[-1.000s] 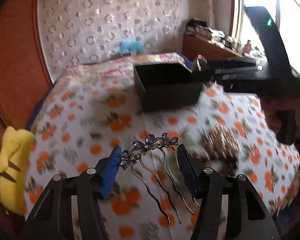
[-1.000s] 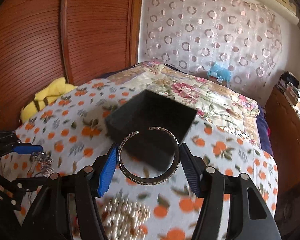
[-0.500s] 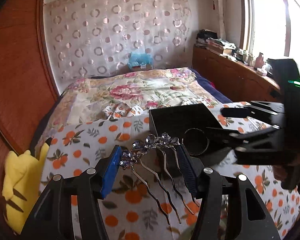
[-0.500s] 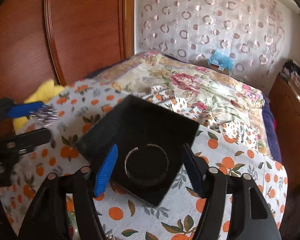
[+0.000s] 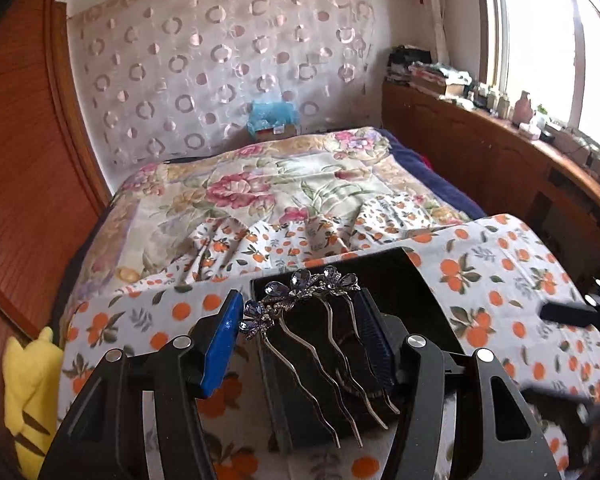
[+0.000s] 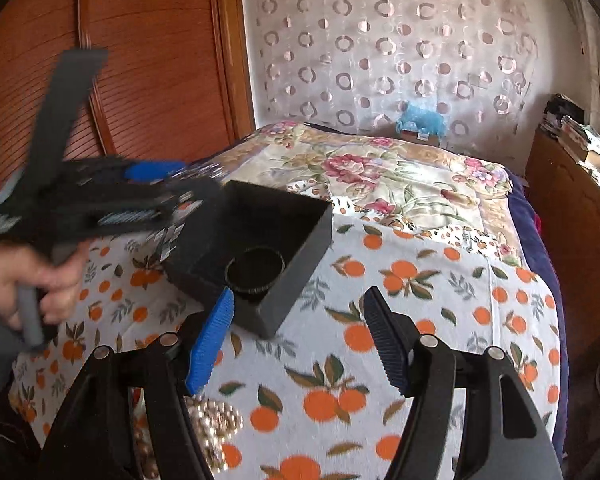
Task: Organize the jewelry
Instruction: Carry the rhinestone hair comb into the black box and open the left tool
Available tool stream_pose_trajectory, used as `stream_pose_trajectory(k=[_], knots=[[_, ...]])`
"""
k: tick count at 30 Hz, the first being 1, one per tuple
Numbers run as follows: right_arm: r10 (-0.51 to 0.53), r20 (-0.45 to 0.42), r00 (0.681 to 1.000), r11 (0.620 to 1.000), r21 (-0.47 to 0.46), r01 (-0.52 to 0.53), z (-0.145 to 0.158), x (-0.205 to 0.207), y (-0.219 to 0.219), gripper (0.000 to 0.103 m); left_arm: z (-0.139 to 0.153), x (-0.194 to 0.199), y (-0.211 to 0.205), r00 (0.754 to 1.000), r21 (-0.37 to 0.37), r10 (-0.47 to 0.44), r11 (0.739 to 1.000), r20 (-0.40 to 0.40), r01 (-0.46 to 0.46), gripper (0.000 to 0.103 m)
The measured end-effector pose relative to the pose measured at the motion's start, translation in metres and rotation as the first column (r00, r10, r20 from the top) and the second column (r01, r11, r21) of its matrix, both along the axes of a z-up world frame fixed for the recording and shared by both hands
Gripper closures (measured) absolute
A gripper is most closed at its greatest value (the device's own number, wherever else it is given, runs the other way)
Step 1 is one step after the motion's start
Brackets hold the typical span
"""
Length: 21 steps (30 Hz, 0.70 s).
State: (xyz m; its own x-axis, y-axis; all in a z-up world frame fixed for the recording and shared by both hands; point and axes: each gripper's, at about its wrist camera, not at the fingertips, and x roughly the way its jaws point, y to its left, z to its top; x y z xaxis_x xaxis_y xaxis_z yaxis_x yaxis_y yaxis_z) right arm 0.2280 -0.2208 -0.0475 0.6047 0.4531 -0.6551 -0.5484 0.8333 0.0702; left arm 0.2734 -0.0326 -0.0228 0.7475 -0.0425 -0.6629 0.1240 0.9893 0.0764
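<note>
My left gripper (image 5: 300, 304) is shut on a silver hair comb (image 5: 300, 284) with blue crystal flowers, its prongs pointing back at the camera. It hangs over the open black box (image 5: 412, 292). In the right wrist view the left gripper (image 6: 180, 190) shows blurred at the box's left edge, held by a hand (image 6: 28, 280). A dark bangle (image 6: 255, 289) lies inside the box (image 6: 300, 236), near its front corner. My right gripper (image 6: 299, 300) stands open and empty just in front of that corner.
The box sits on an orange-print cloth (image 6: 420, 320) spread over a floral bed. A heap of gold beads (image 6: 212, 424) lies under my right gripper's left finger. A yellow plush (image 5: 28, 392) sits at the left edge. A wooden ledge (image 5: 500, 160) runs along the right.
The right gripper opened, left the bangle in the box and drew back. The left gripper carried the hair comb across to above the box.
</note>
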Motion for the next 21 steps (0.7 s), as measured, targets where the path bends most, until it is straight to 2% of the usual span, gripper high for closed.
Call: stream_pose_trajectory(k=[4,6,7,10,15,21], knots=[[-0.001,-0.011,1.000,1.000,0.019,0.001,-0.006,-0.012,-0.007,0.033,-0.009,0.014,-0.003,1.000,0.006,0.012,1.000,-0.017,-0.012,0.048],[-0.001,-0.013,1.000,1.000,0.026,0.001,-0.009,-0.018,-0.010,0.033,-0.011,0.017,-0.005,1.000,0.005,0.012,1.000,-0.024,-0.012,0.044],[-0.002,-0.012,1.000,1.000,0.026,0.002,-0.010,-0.020,-0.012,0.033,-0.010,0.017,-0.005,1.000,0.005,0.011,1.000,-0.020,-0.011,0.039],[-0.011,-0.004,1.000,1.000,0.023,0.011,-0.011,-0.026,-0.015,0.033,-0.007,0.009,-0.006,1.000,-0.011,0.000,1.000,-0.008,0.000,0.036],[0.001,-0.009,1.000,0.999,0.035,0.000,-0.013,-0.040,-0.017,0.033,0.002,-0.021,-0.005,0.999,-0.035,-0.034,0.999,0.014,0.034,0.035],[0.055,-0.031,0.998,0.998,0.017,-0.054,-0.025,-0.065,-0.006,0.045,0.006,-0.075,0.000,0.995,-0.043,-0.086,0.995,0.041,0.088,0.031]])
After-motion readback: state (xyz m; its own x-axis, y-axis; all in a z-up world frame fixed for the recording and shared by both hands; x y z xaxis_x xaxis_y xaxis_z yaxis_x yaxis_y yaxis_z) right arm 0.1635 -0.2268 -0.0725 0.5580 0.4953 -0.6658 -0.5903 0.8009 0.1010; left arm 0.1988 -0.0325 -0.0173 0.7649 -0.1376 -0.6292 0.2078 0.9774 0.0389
